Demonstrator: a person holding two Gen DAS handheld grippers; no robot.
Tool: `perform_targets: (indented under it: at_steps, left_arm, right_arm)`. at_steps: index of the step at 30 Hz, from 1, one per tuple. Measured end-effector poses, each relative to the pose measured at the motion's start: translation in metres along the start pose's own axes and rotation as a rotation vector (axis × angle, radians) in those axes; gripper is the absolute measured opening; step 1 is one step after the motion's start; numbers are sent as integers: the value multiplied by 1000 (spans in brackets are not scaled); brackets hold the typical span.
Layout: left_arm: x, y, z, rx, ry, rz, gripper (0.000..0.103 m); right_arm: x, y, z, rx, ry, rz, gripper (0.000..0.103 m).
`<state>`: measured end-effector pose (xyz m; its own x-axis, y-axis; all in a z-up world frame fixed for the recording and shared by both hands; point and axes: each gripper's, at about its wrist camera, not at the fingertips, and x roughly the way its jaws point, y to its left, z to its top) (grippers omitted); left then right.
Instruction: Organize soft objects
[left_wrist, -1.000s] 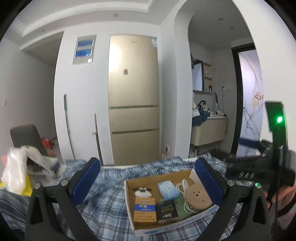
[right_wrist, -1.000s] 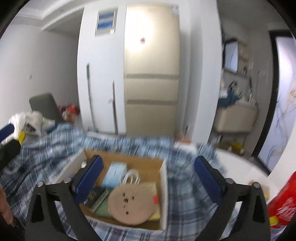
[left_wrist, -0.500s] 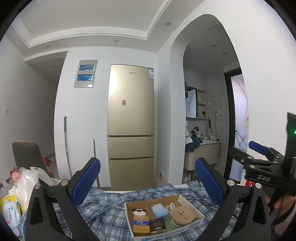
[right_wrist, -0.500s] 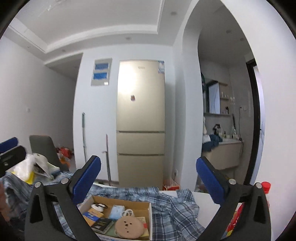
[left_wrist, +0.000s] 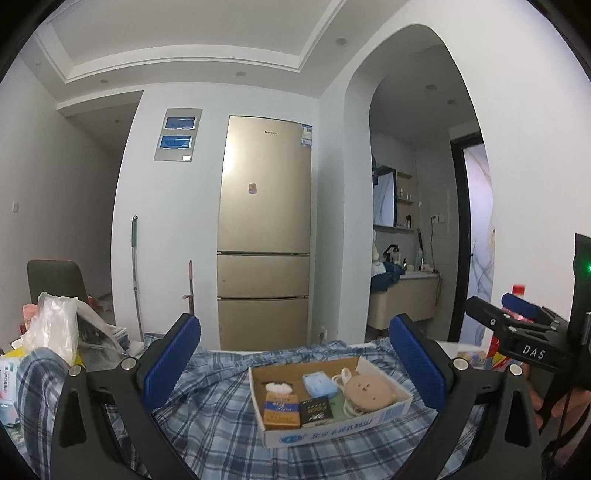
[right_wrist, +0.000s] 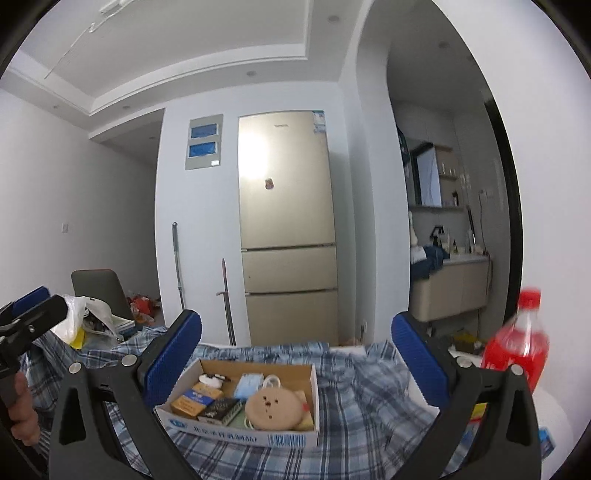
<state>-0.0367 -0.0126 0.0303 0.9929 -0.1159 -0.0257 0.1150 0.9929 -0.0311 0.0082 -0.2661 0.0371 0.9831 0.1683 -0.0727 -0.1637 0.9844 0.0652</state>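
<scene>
Plaid cloth (left_wrist: 221, 417) covers the work surface; a gold refrigerator (left_wrist: 264, 232) stands behind. Cardboard box (left_wrist: 332, 428) rests on the cloth, holding a round tan plush (left_wrist: 369, 389) among packets. Left gripper (left_wrist: 295, 363) and right gripper (right_wrist: 295, 363) hover above, jaws spread, empty. Only the right wrist view shows the red bottle (right_wrist: 517, 347) clearly.

Gold three-door refrigerator (left_wrist: 264, 236) against the white wall, grey panel with two blue windows (left_wrist: 177, 134) to its left, mop handle (left_wrist: 136, 273) leaning below, dark chair (left_wrist: 57, 280), red-capped bottle (right_wrist: 517, 347), washbasin cabinet (left_wrist: 402, 299) through the archway.
</scene>
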Motion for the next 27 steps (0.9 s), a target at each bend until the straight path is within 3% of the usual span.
perform_targets:
  at_steps: [6,12,27]
  left_arm:
    - [14,-1,-26,32,50,31,103]
    - [20,5,-33,1,83,33,103]
    - [16,3,-33,18,61,36,103]
  right_arm:
    - [3,4,-25,-65,9,-18,103]
    - [-2,11,-29,-96,-8,-6,103]
    - [-4,11,-27,-96,-16,-8,103]
